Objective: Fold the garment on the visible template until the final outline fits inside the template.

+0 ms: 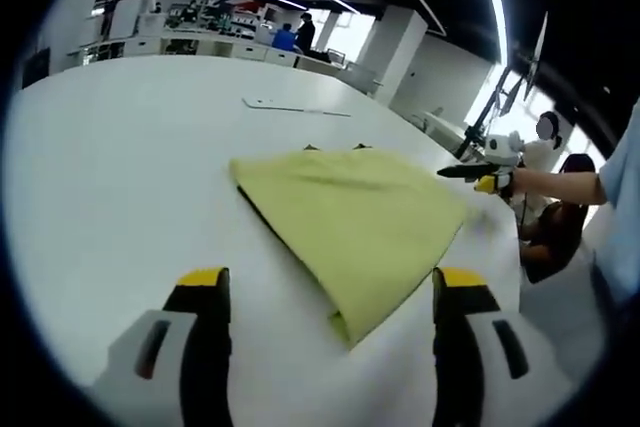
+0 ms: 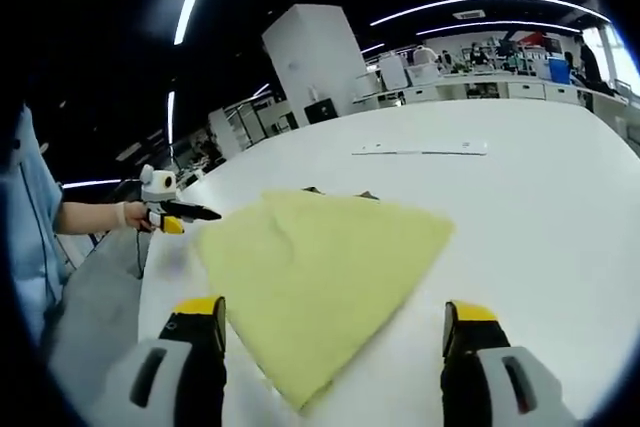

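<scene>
Yellow-green cloth, the garment [image 1: 355, 227], lies folded on the white bench [image 1: 120, 167] as a flat, roughly triangular slab, with a doubled edge showing dark along its left side in the left gripper view. Two small dark marks [image 1: 335, 147] peek out at its far edge — possibly corners of the template, though too little shows to say whether the outline fits inside it. My judgement: the folding is well along, perhaps one more fold or a check against the template is left.

Both grippers are released and hold nothing. The left gripper [image 1: 330, 297] hangs above the bench with its jaws spread wide either side of the garment's near point, not touching it. The right gripper [image 2: 335, 332] hangs likewise — wide apart, clear of the cloth [image 2: 320, 267]. A thin pale strip [image 2: 420, 150] lies far off on the bench.
</scene>
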### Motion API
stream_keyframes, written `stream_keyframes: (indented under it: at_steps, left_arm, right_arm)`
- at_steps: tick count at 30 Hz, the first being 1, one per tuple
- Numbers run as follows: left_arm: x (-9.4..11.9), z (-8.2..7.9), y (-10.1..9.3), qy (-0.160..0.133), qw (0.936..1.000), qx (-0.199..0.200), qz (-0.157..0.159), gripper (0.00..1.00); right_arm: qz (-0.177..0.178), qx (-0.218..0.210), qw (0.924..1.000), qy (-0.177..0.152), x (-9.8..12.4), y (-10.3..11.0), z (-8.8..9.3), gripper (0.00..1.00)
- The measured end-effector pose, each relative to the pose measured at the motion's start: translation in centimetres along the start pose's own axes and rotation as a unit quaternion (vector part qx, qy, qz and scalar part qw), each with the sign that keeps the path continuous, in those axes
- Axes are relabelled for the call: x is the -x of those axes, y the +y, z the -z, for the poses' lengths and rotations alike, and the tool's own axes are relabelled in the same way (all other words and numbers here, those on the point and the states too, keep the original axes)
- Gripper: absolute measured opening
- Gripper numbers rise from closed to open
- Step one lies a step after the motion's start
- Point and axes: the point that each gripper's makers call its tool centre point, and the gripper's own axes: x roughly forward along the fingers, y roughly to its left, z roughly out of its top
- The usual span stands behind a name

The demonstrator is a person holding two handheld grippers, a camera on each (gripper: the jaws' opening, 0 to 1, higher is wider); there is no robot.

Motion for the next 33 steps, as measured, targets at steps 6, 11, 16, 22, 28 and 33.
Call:
stream_keyframes:
  at_steps: [6, 11, 16, 22, 28, 33]
  left_arm:
    - [0.5, 0.9, -0.6, 0.001, 1.0000, -0.005, 0.000, 0.77]
    - [0.6, 1.4, -1.3, 0.002, 0.9997, -0.023, 0.004, 0.72]
    - [0.6, 2.2, -1.8, 0.009, 0.9993, -0.035, 0.008, 0.66]
    - [0.5, 2.5, -2.6, 0.011, 0.9989, -0.039, 0.025, 0.50]
    - [0.5, 2.7, -2.6, 0.012, 0.9990, -0.035, 0.025, 0.40]
    - [0.5, 3.1, -2.4, 0.016, 0.9992, -0.027, 0.025, 0.32]
  right_arm:
    - [0.008, 0.005, 1.0000, -0.002, 1.1, 0.6, 0.8, 0.85]
    - [0.006, 0.004, 1.0000, 0.001, 1.7, 1.3, 1.5, 0.79]
    - [0.008, 0.014, 0.9999, 0.006, 2.0, 1.6, 2.3, 0.63]
    - [0.008, 0.011, 0.9998, 0.014, 2.0, 1.8, 3.1, 0.57]
    - [-0.003, 0.012, 0.9997, 0.020, 2.2, 2.4, 3.6, 0.45]
    - [-0.002, 0.014, 0.9994, 0.031, 2.3, 2.5, 4.3, 0.36]
